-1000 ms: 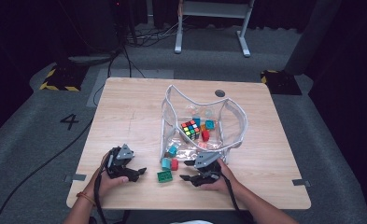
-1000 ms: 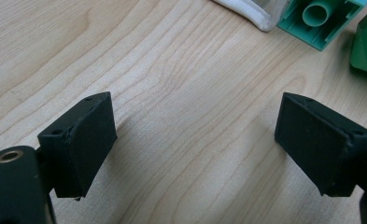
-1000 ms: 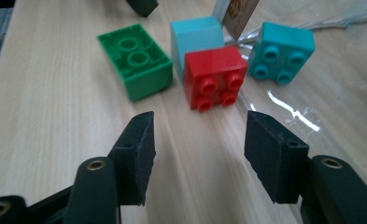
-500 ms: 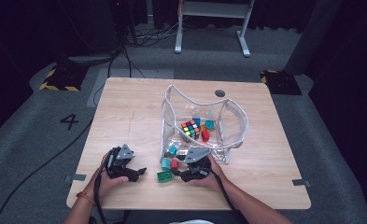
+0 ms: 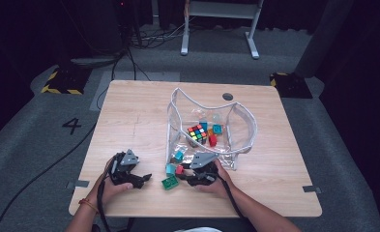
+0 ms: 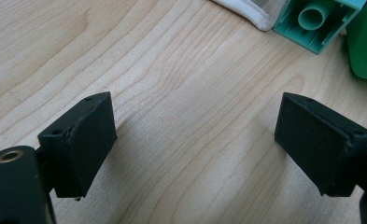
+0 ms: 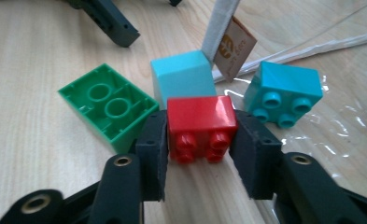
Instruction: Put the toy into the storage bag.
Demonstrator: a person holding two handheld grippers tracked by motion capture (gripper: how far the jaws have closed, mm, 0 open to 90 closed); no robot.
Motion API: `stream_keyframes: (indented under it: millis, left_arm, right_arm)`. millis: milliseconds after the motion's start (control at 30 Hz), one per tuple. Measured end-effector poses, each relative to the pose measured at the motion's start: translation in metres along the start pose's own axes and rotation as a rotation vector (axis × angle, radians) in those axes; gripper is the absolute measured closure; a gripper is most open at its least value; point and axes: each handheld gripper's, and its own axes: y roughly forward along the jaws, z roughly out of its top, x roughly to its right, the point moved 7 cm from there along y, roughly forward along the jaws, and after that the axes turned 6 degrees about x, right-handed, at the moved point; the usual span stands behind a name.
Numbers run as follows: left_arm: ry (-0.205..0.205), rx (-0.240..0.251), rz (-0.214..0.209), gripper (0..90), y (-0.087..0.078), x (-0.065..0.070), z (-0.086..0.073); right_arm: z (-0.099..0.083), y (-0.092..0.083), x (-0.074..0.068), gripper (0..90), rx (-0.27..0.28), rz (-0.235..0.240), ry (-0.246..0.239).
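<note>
— What crowds the right gripper [image 7: 201, 154]?
— It has just been closing — clenched on the red brick [image 7: 201, 127]. Green brick [image 7: 107, 106] at ten o'clock, light-blue block [image 7: 181, 77] at twelve, teal brick [image 7: 284, 91] at two.
— The left gripper [image 6: 195, 140]?
— Released, over bare bench [image 6: 172, 70].

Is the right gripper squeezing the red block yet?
Touching. In the right gripper view, the right gripper has just closed its jaws, and both pads press the red block.

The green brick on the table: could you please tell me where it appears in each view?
High view: green brick lies near the table's front edge, between both grippers.
Left gripper view: its edge shows at the top right corner.
Right gripper view: it lies hollow side up, left of centre.
Shared landmark: the light blue brick beside it.
</note>
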Motion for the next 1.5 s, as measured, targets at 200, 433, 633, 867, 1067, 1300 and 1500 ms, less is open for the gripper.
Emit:
stream_keyframes:
  millis: [200,433,633,867,1067,1300,1500]
  left_arm:
    - [-0.005,0.001,-0.002,12.8,0.0,0.001,0.0]
    - [0.0,0.005,-0.003,12.9,0.0,0.001,0.0]
    - [-0.004,0.004,-0.007,12.9,0.0,0.001,0.0]
    - [-0.002,0.005,-0.005,12.9,0.0,0.001,0.0]
    - [0.001,0.005,-0.003,12.9,0.0,0.0,0.0]
    - [0.001,0.005,-0.003,12.9,0.0,0.0,0.0]
    - [0.0,0.005,-0.003,12.9,0.0,0.0,0.0]
  right_arm:
    - [-0.002,-0.004,0.0,58.9,-0.001,0.005,0.008]
    - [-0.011,-0.02,0.0,59.0,-0.025,0.011,0.009]
    - [-0.015,-0.038,0.006,59.0,-0.023,0.0,-0.021]
    - [-0.023,-0.061,0.014,59.0,-0.032,-0.036,-0.033]
    - [-0.033,-0.081,0.016,59.1,-0.049,-0.07,-0.014]
    - [-0.045,-0.104,0.023,59.1,-0.048,-0.098,0.002]
    - [-0.056,-0.125,0.028,59.1,-0.068,-0.123,0.058]
